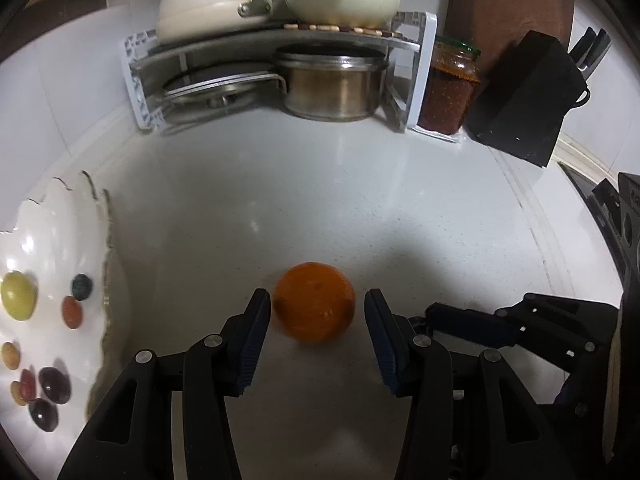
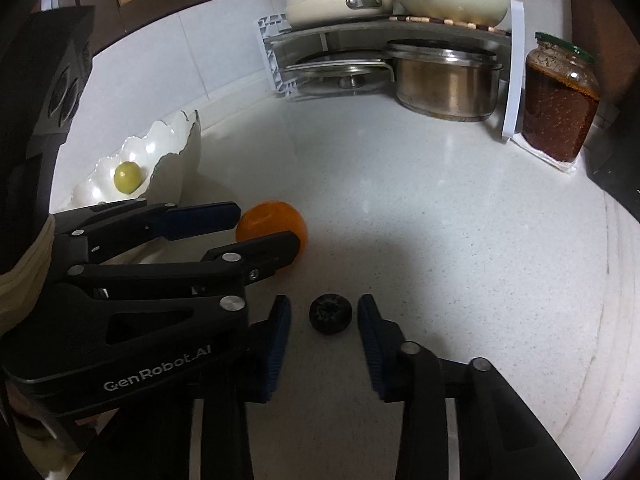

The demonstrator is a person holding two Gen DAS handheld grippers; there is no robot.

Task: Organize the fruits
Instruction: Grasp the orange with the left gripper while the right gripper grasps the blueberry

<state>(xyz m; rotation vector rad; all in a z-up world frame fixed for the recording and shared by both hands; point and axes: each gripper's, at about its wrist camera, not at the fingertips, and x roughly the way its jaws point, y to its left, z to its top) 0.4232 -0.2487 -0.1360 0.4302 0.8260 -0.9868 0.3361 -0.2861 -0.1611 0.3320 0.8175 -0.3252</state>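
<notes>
Fruit count: small fruits already lie in the scalloped white dish, far left. Orange remains on the worktop inside my spread left claw; dark berry sits inside my spread right claw, neither pinched yet.

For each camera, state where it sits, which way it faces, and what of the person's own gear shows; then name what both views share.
Left wrist: on the left gripper, angled down along its fingers at the orange on the counter; the right gripper shows alongside.
Right wrist: on the right gripper, angled down at a small dark fruit; the left gripper and a pale sleeve show.
Shared: orange, white dish, steel pot, jar.
</notes>
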